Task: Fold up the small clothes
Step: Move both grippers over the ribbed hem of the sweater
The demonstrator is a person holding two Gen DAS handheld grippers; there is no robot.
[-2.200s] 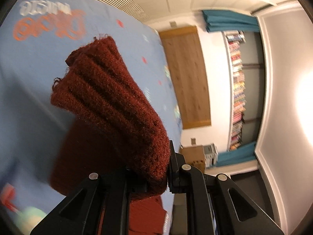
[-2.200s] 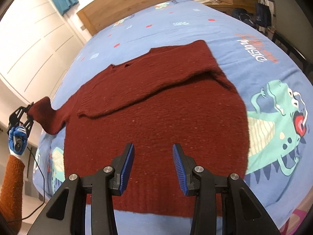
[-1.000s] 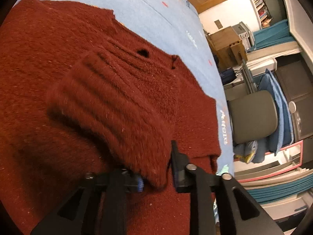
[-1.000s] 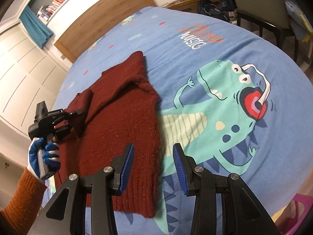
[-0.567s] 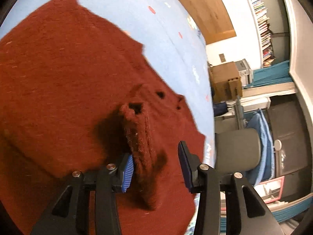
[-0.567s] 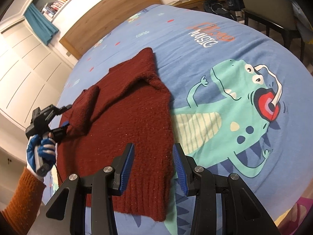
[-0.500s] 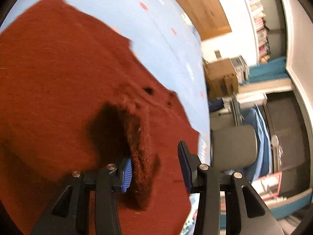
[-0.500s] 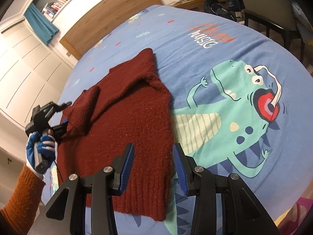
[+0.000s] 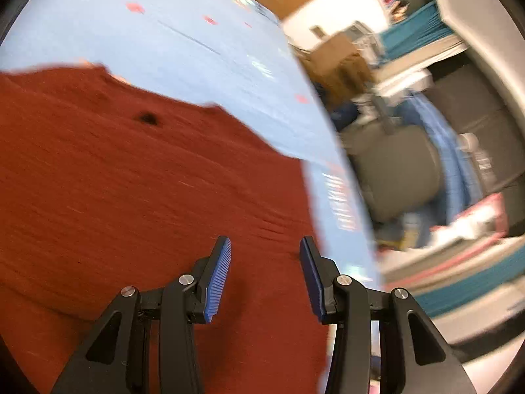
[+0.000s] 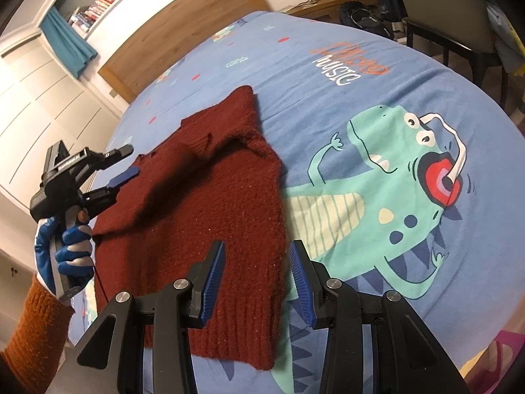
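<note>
Sweater (image 10: 203, 203), dark red knit, lies flat on the dinosaur-print bedspread (image 10: 361, 75) with both sleeves already folded across its body, so the shape left is a long rectangle. Its long axis runs from the ribbed hem (image 10: 236, 335), nearest the right gripper, away to the neckline toward the wooden headboard (image 10: 183, 23). The hem sits just under and ahead of the right gripper (image 10: 257, 279), whose blue-padded jaws stand spread with nothing between them. The left gripper (image 10: 123, 164) hovers at the sweater's far-left edge, near the shoulder; its jaws are also spread and empty, and in its own blurred view the left gripper (image 9: 265, 277) looks across the knit toward the sweater's opposite edge.

Judging from this layout, the next fold probably brings hem to neckline along that long axis. The right gripper is plainly the nearer one to the hem; the left is better placed for the shoulder end or for pinning the cloth.

Room is generous: bare bedspread lies beside the sweater on the dinosaur's side and beyond the neckline. The bed's edge falls away just below the hem and close to the sweater's left side, so a drag that way could pull the knit off.
</note>
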